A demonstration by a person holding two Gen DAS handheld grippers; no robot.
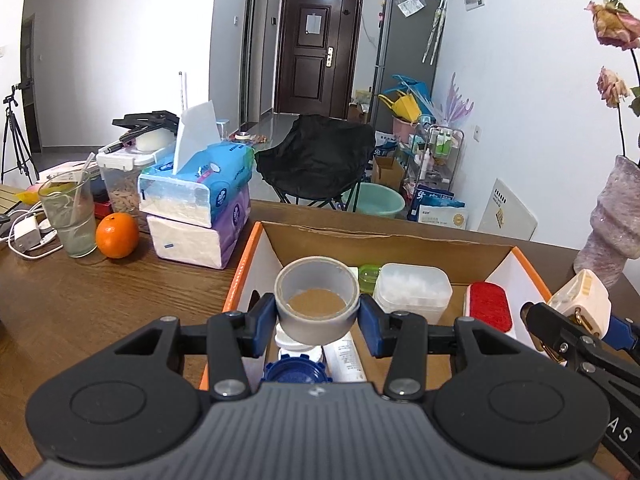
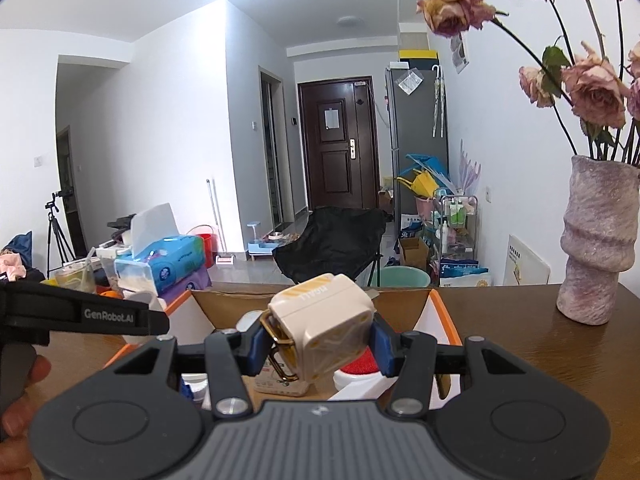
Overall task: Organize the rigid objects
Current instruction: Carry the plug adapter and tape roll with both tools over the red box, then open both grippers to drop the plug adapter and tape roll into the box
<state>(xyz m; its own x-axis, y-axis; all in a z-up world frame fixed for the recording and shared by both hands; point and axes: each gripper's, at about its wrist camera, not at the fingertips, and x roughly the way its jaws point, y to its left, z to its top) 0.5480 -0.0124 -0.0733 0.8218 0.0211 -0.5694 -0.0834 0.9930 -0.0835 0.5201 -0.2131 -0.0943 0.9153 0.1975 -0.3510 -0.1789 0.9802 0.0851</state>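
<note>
My left gripper (image 1: pixel 317 320) is shut on a grey tape roll (image 1: pixel 317 300) and holds it over the open cardboard box (image 1: pixel 384 238) with orange edges. Inside the box lie a clear plastic container (image 1: pixel 412 290), a small green tub (image 1: pixel 369 274), a red-and-white brush (image 1: pixel 489 308), a white tube (image 1: pixel 346 360) and a blue cap (image 1: pixel 297 368). My right gripper (image 2: pixel 318 350) is shut on a cream plug adapter (image 2: pixel 324 328) with brass pins, above the same box (image 2: pixel 440 312). In the left wrist view that adapter (image 1: pixel 582 298) shows at the right.
Left of the box stand stacked tissue packs (image 1: pixel 200 208), an orange (image 1: pixel 117 235), a glass with a straw (image 1: pixel 70 216) and a white charger (image 1: pixel 26 236). A pink vase of dried roses (image 2: pixel 598 256) stands at the right on the wooden table (image 1: pixel 100 300). A hand (image 2: pixel 20 392) holds the left gripper.
</note>
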